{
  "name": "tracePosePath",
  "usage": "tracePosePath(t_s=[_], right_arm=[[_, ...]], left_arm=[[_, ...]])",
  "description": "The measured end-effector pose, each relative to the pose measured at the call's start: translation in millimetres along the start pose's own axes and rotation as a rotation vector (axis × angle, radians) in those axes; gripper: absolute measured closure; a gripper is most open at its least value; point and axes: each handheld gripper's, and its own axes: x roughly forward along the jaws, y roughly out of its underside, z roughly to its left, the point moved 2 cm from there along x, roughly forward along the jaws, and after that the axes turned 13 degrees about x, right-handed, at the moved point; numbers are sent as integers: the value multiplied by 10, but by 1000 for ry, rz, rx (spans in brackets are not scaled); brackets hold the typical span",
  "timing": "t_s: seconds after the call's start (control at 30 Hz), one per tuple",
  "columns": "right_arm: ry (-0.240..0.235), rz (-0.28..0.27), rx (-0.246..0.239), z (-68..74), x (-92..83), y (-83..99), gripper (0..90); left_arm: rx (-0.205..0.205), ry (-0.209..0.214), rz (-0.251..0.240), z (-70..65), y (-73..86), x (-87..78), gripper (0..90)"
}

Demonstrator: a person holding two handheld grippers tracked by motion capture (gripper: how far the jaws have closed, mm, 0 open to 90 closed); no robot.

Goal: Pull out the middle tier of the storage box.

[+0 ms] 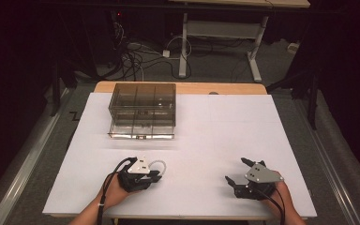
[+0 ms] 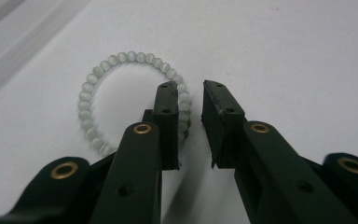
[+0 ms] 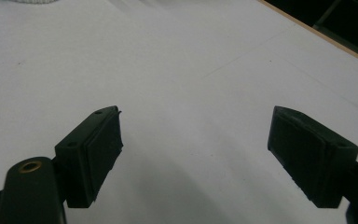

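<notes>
Jaws of the left gripper stand slightly parted beside a pale bead bracelet, grasping nothing. Right gripper jaws gape wide over bare tabletop; the clear compartment box apparently awaits the bracelet

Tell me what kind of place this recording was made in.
Probably a lab or data-collection workspace: a white-covered table under a fixed camera, cables tangled on the floor behind it, another desk frame beyond, and dark curtains around.
</notes>
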Motion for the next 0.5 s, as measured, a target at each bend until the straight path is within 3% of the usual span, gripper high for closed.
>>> tracePosePath(t_s=[0.1,0.5], right_arm=[[-10,4,-1,-9,25,-4,185],[-7,1,-17,10,49,-13,184]], left_arm=[[31,-19,9,-34,-11,4,819],[68,-55,12,-79,-8,5,820]])
